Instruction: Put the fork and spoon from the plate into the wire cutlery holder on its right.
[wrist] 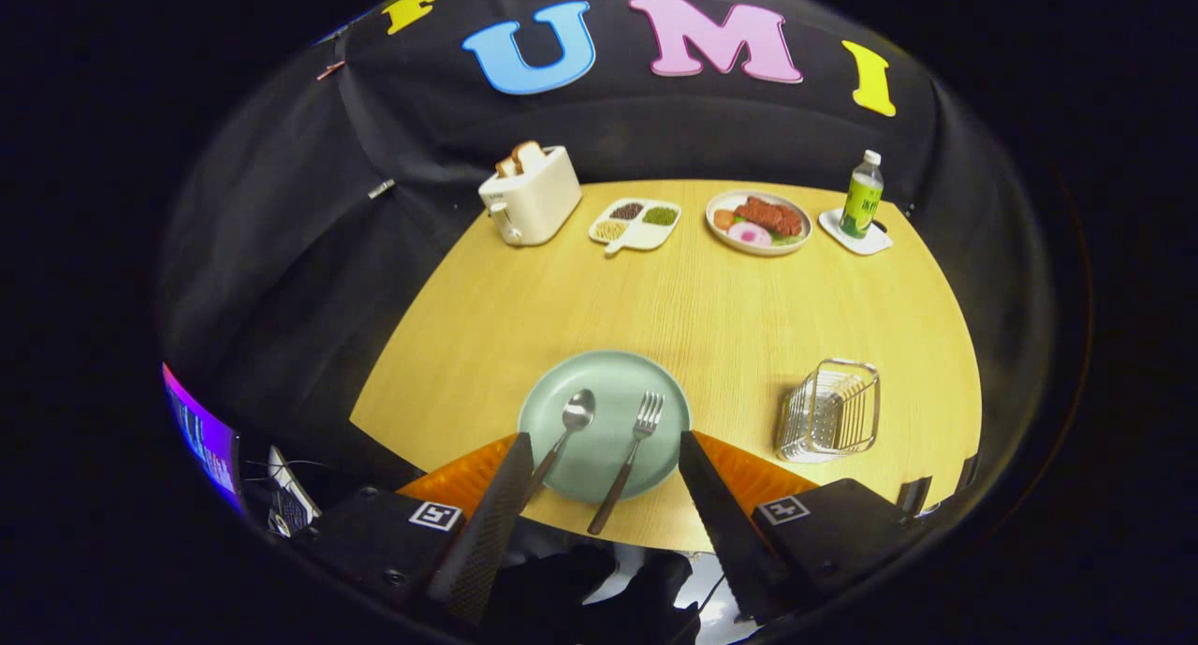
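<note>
- The gripper (pixel 606 453) hangs over the near edge of the wooden table (pixel 711 317), fingers spread wide apart and holding nothing; the gap between them frames the near half of the plate.
- The pale green plate (pixel 608 383) lies just ahead of the fingers, at 12 o'clock from them, flat on the table.
- On the plate lie two pieces of cutlery, side by side and apart: the spoon (pixel 566 427) on the left with its bowl pointing toward 1 o'clock, and the fork (pixel 629 458) on the right, tines toward 12 to 1 o'clock.
- The spoon's handle runs back toward the left finger, and its end is hidden behind that fingertip.
- The fork's handle sticks out past the plate's near rim onto the table, between the two fingers.
- The wire cutlery holder (pixel 831 411) stands at about 3 o'clock from the plate, well apart from it, just beyond the right finger. Nothing can be seen inside it.
- At the far side of the table, from 10 o'clock to 2 o'clock of the plate: a cream toaster (pixel 532 197) with bread slices in its slots, a divided white tray (pixel 636 223) with dark, green and yellowish grains in separate compartments, a dish of food (pixel 758 222), and a green bottle (pixel 862 197) upright on a white coaster (pixel 869 242).
</note>
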Tool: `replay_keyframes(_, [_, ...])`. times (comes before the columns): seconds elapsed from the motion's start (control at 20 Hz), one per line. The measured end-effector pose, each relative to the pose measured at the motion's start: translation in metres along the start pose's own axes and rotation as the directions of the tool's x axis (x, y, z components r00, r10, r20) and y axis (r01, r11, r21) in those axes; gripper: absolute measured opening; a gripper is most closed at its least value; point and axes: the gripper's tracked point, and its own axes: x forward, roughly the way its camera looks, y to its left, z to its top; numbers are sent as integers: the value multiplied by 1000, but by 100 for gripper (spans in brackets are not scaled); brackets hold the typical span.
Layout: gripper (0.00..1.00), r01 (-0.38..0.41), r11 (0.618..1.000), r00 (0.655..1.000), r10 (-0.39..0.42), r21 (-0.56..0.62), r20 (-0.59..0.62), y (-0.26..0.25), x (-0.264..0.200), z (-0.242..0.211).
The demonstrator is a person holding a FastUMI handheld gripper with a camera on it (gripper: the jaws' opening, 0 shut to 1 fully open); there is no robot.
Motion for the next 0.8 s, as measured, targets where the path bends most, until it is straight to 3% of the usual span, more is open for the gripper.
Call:
replay_keyframes(0.25, [96, 15, 1000, 989, -17, -18, -150, -1, 54, -44])
replay_keyframes(0.4, [88, 26, 1000, 979, -26, -3, -200, -2, 81, -58])
replay_keyframes(0.6, [88, 71, 997, 963, -65, 11, -261, -10, 111, -75])
replay_keyframes(0.65, [85, 83, 996, 960, -75, 21, -272, -11, 120, -79])
replay_keyframes(0.7, [72, 99, 995, 956, -89, 23, -281, -14, 126, -81])
replay_keyframes(0.8, [56, 127, 992, 945, -115, 20, -305, -19, 133, -86])
